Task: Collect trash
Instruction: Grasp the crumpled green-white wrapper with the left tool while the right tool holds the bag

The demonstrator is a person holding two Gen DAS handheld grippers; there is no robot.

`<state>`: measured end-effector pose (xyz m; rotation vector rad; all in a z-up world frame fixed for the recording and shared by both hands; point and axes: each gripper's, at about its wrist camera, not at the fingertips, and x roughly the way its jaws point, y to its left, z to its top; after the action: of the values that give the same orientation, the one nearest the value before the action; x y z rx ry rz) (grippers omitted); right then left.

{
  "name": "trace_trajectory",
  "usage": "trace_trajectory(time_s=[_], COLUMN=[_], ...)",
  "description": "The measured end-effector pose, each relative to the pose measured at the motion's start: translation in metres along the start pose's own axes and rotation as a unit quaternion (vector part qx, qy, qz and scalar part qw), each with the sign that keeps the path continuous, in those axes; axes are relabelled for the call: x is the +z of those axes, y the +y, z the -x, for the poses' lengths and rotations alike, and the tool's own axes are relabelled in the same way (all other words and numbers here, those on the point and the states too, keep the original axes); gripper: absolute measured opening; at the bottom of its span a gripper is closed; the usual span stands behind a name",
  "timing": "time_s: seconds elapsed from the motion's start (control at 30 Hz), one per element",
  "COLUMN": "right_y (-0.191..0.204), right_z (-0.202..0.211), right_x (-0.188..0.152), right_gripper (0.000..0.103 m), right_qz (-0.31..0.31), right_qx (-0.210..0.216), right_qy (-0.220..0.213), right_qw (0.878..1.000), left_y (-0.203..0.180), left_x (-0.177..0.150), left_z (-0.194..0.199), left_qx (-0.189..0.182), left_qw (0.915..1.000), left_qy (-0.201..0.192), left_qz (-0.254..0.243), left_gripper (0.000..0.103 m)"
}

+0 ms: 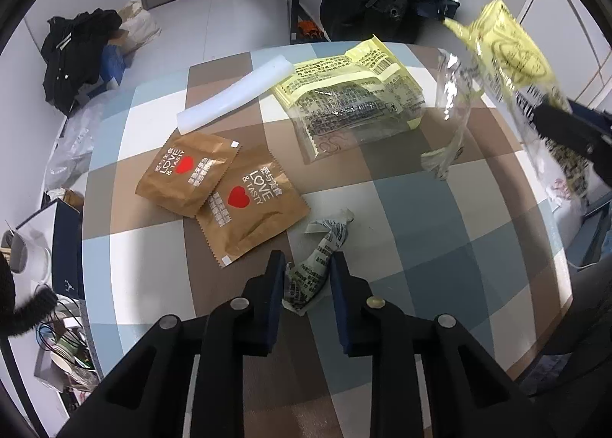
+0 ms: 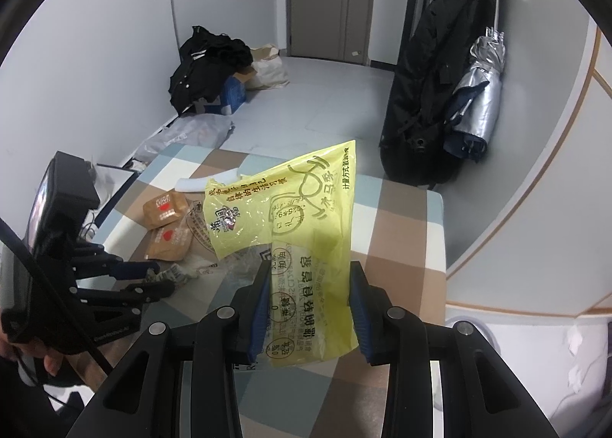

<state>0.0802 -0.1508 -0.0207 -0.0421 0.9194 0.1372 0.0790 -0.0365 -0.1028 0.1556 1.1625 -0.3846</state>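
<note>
A crumpled grey-white printed wrapper (image 1: 321,262) lies on the checked table (image 1: 440,246), and my left gripper (image 1: 308,262) is shut on its near end, both blue pads touching it. My right gripper (image 2: 310,266) is shut on a yellow and clear plastic bag (image 2: 306,208), held up above the table; the left wrist view shows this bag (image 1: 508,51) hanging at the upper right. Flat on the table lie two brown heart-printed sachets (image 1: 187,174) (image 1: 252,204), another yellow and clear bag (image 1: 344,101) and a white strip (image 1: 233,93).
A black coat (image 2: 420,93) and a folded silver umbrella (image 2: 482,93) hang beyond the table's far right corner. A pile of dark clothes and bags (image 2: 214,70) sits on the floor by the wall. Boxes and cables (image 1: 57,323) crowd the table's left side.
</note>
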Motion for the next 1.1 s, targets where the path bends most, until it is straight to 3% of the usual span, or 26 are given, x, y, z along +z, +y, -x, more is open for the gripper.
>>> trace_trajectory(time_s=[0.4,0.53,0.97,1.1], right_y=[-0.002,-0.005,0.007,0.009], right_z=[-0.012,-0.016,0.006,0.026], right_x=[-0.004,-0.006,-0.013,-0.013], right_gripper=[0.036,0.036,0.036,0.036], right_qz=[-0.014,-0.034,-0.064,-0.061], right_qx=[0.017,0.027,0.038,0.023], right_qy=[0.014,0.024,0.009,-0.010], right_qw=[1.000,0.999,0.997,0.998], left_y=[0.004,0.015,0.012,0.006], left_x=[-0.003,-0.004,-0.004,-0.002], left_z=[0.000,0.000,0.050,0.066], left_qx=[-0.015,-0.026,-0.056,-0.062], left_qw=[0.9999,0.9995,0.9953,0.9920], left_qy=[0.002,0.010,-0.076,-0.108], left_qz=[-0.006,0.017,0.022,0.021], left_gripper=[0.016,0.016,0.015,0.015])
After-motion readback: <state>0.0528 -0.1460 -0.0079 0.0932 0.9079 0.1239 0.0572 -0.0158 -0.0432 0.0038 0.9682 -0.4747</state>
